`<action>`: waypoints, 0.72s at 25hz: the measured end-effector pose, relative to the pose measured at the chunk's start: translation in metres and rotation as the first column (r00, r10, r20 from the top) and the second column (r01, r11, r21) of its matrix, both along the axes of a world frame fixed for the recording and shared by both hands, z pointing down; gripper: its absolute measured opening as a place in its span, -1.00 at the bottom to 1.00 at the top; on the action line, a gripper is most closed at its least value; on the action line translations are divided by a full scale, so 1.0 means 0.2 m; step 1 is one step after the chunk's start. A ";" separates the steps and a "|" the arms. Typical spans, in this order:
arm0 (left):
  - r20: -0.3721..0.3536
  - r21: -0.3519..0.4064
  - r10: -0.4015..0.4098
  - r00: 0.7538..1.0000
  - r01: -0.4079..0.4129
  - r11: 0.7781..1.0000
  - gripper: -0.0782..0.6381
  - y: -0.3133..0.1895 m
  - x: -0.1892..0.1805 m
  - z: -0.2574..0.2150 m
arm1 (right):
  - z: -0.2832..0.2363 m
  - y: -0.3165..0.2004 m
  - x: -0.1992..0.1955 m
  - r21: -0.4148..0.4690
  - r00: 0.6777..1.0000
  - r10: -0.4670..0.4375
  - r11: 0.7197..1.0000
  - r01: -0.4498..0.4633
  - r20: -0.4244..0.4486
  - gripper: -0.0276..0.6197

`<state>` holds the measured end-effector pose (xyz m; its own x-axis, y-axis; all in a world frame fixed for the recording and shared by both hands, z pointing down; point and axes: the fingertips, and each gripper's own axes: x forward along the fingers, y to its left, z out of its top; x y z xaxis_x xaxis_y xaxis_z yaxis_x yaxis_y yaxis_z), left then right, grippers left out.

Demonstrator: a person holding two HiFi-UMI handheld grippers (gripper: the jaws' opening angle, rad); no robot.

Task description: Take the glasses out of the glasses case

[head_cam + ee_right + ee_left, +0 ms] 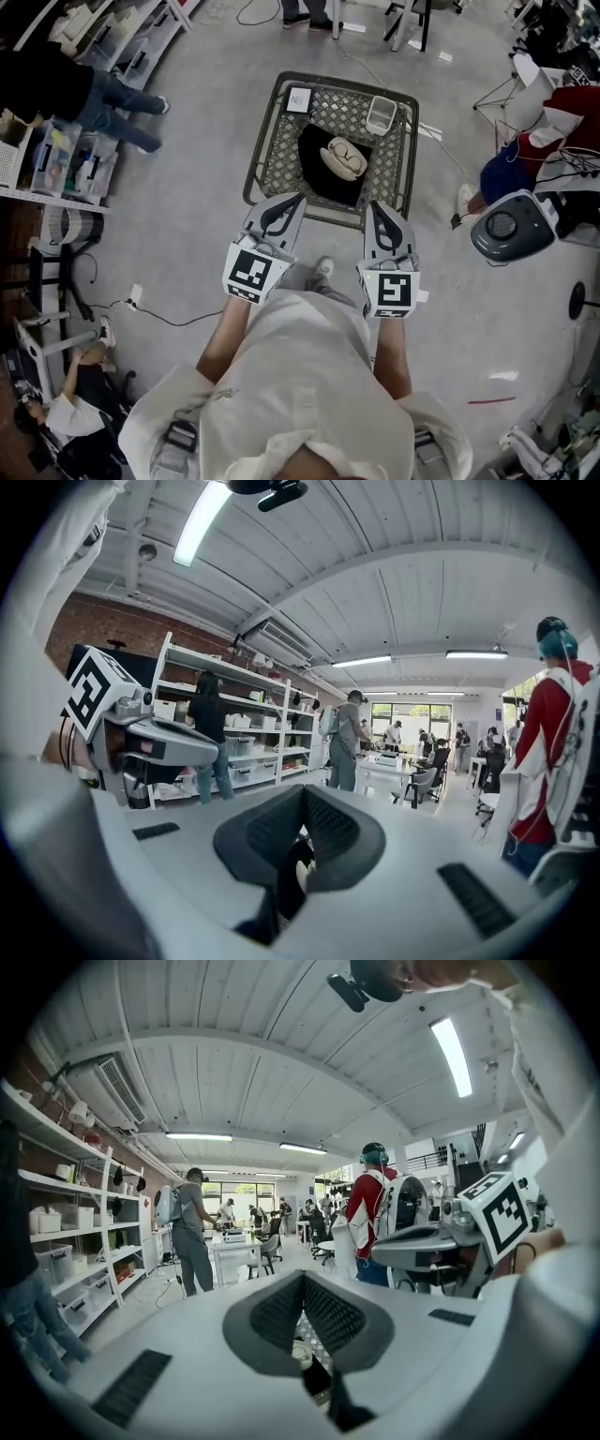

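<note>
left gripper (296, 199): held out in front of the person's body, marker cube toward the chest. its jaws are pressed together at the tips, with nothing between them.

right gripper (371, 206): held alongside the left one, apart from it and pointing the same way. its jaws are likewise pressed together and empty.

table (279, 155): a wire-mesh top standing on a grey floor. in the head view both sets of jaw tips show over its near rim.

glasses case (343, 157): cream-coloured, lying on a black cloth (317, 176) near the middle of the table, beyond both grippers and touched by neither. whether its lid is raised cannot be told from the head view, and no glasses can be made out apart from it.

other items on the table: a small clear container (382, 114) at the far right corner, off the cloth, and a white card (300, 98) with a dark square at the far left corner.

surroundings: shelving (246, 738) runs along a brick wall, and several people stand in the room behind.
</note>
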<state>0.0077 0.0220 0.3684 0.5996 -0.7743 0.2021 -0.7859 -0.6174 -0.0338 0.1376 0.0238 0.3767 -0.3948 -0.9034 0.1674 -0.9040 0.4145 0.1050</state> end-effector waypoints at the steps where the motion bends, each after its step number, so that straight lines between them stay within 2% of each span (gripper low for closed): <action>1: 0.000 0.000 -0.004 1.000 0.004 1.000 -0.76 -0.01 0.01 0.00 | 0.00 -0.01 0.01 -0.005 1.000 -0.002 1.000 0.002 0.001 -0.90; 12: 0.012 -0.031 -0.033 0.999 0.033 0.999 -0.76 -0.10 0.02 0.07 | 0.07 -0.15 0.03 -0.029 0.999 -0.031 0.999 0.032 0.012 -0.90; 18: -0.006 -0.030 -0.012 1.000 0.012 0.999 -0.76 -0.22 0.03 0.08 | 0.08 -0.25 0.01 -0.036 1.000 -0.018 0.999 0.019 0.004 -0.90</action>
